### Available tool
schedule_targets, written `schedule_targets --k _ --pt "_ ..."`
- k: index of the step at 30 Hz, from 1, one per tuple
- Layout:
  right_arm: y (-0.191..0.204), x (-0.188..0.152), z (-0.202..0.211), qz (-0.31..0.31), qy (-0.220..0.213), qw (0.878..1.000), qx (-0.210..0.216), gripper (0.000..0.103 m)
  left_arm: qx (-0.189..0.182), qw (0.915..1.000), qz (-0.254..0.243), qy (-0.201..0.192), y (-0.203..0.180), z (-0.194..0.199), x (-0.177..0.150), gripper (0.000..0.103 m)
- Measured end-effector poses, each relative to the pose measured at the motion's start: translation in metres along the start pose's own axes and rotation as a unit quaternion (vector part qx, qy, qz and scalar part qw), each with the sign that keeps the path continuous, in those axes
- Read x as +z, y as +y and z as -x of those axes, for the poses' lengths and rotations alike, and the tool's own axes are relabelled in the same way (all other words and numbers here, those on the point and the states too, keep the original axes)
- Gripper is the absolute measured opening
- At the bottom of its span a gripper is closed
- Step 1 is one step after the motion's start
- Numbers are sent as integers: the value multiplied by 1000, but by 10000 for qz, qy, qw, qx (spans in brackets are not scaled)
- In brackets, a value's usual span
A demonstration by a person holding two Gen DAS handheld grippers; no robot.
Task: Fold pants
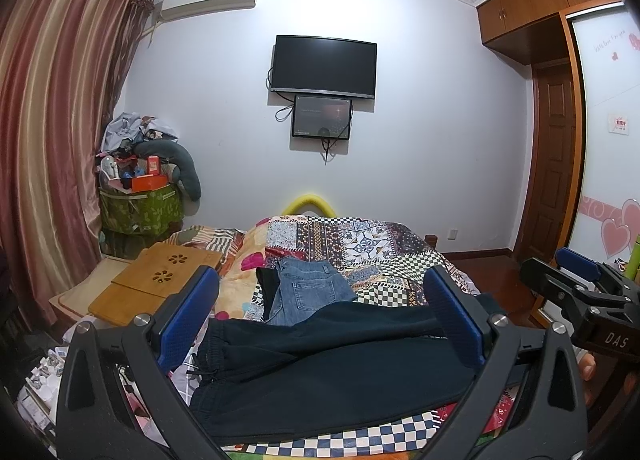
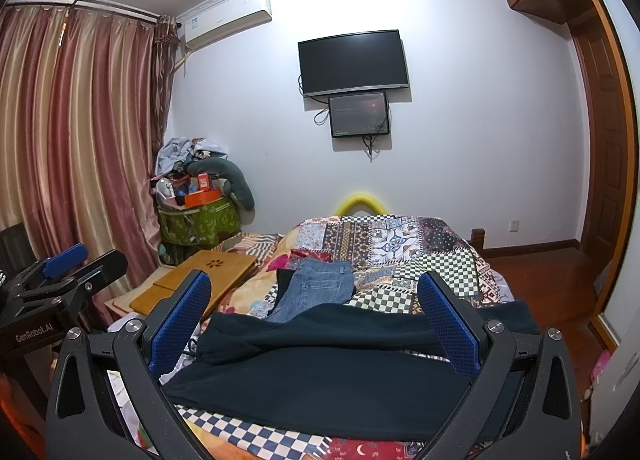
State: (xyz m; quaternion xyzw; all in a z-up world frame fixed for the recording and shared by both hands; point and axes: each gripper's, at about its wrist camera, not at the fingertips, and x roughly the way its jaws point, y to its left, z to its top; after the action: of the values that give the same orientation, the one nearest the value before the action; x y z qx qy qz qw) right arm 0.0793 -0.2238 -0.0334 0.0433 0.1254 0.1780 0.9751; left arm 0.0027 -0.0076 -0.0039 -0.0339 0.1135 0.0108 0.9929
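A: Where are the dark pants [image 1: 332,364] lying right now?

B: They are lying across the near end of the bed [image 1: 400,260], on the patchwork quilt, waistband with its drawstring toward the left, legs running off to the right. One leg is resting partly over the other.

A: And the tongs?

B: Both are standing wide and gripping nothing. The left tongs [image 1: 320,324] are hovering over the waist half, the right tongs [image 2: 316,324] over the legs.

A: How far along is the folding looking?

B: Early, I am judging. The legs are looking roughly brought together lengthwise, but the crosswise folds are still waiting. A pair of jeans [image 2: 316,290] is sitting already folded just behind, next to a bamboo lap tray [image 1: 160,280].
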Motion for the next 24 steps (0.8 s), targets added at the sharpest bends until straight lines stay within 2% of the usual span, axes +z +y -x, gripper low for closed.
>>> schedule_targets --k 12,17,24 --pt "-4 -1 -6 -29 54 10000 -35 103 -43 9999 11 97 1 -9 0 103" --pt "-11 -3 -18 -65 183 9998 -88 103 -45 9996 60 288 2 -32 -2 103" --pt "-24 -10 -46 -138 469 9986 -212 103 -36 9977 95 671 8 -84 -9 103"
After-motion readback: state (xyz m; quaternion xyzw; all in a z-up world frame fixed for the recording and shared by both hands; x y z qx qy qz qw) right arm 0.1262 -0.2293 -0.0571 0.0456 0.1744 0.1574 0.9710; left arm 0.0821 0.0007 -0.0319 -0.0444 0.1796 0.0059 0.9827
